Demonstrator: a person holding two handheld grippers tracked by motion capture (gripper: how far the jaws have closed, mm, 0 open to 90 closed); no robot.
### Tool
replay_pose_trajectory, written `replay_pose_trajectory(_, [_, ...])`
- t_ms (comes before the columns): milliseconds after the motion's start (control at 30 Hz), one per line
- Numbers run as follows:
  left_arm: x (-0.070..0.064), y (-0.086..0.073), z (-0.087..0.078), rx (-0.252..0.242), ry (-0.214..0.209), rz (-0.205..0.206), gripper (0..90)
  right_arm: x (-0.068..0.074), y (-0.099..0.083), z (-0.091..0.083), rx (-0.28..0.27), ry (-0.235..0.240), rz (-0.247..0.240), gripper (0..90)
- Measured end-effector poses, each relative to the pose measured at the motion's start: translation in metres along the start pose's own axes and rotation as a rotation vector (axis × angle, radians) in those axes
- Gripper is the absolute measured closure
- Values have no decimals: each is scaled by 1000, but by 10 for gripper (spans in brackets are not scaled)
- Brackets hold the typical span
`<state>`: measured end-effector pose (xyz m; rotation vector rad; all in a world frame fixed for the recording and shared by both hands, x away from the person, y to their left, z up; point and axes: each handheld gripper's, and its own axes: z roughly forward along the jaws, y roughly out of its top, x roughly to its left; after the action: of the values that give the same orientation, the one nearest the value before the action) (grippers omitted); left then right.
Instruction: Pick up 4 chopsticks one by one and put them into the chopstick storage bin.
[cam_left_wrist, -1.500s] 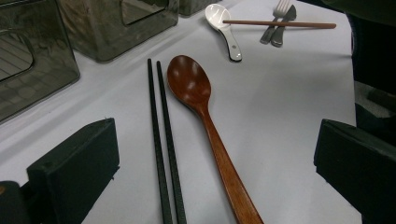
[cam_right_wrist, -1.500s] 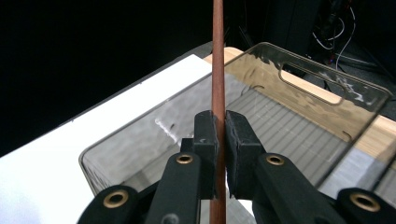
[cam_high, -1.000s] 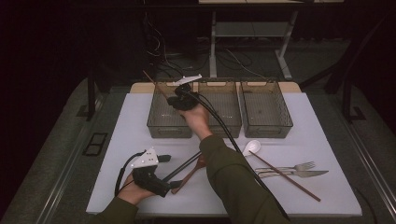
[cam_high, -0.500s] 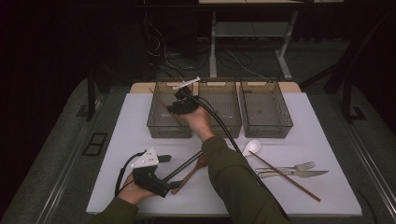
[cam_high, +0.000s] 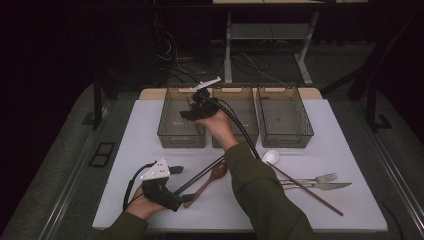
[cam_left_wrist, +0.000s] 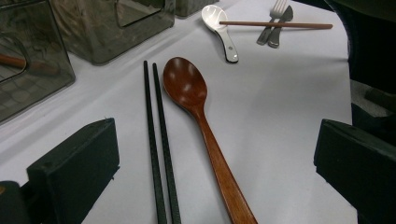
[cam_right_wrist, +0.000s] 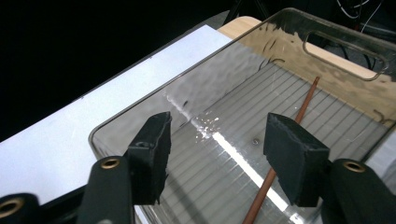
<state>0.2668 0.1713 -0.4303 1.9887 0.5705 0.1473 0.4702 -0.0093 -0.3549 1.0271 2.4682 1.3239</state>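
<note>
Between the parted jaws of the right gripper (cam_right_wrist: 215, 161), which hangs over the leftmost of 3 clear bins (cam_right_wrist: 196, 100), a brown chopstick (cam_right_wrist: 284, 154) lies free on the ribbed bin floor, slanting from just inside the right jaw toward the bin's far handle wall, touched by neither jaw. Low over the white surface (cam_left_wrist: 280, 116), the left gripper (cam_left_wrist: 215, 168) has its jaws wide apart with nothing clamped; between them lie a pair of black chopsticks (cam_left_wrist: 156, 140) nearer the left jaw and, just beside it, a brown wooden spoon (cam_left_wrist: 201, 121), bowl pointing away.
</note>
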Motion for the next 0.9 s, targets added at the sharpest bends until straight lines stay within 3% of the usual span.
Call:
replay_pose_trajectory(167, [0,0,0,2,-1,-1,0,-3,-2,-14,1,19,-20,348])
replay_pose_trajectory(533, [0,0,2,6,3,-3,0,-15,-6,-51,-34,0,-21,203])
replay_pose_trajectory(667, [0,0,2,6,2,-7,0,-15,-8,-61,-19,2,-43,149])
replay_pose_trajectory(900, [0,0,2,5,3,-5,0,-16,-13,-78,-20,8,-55,139])
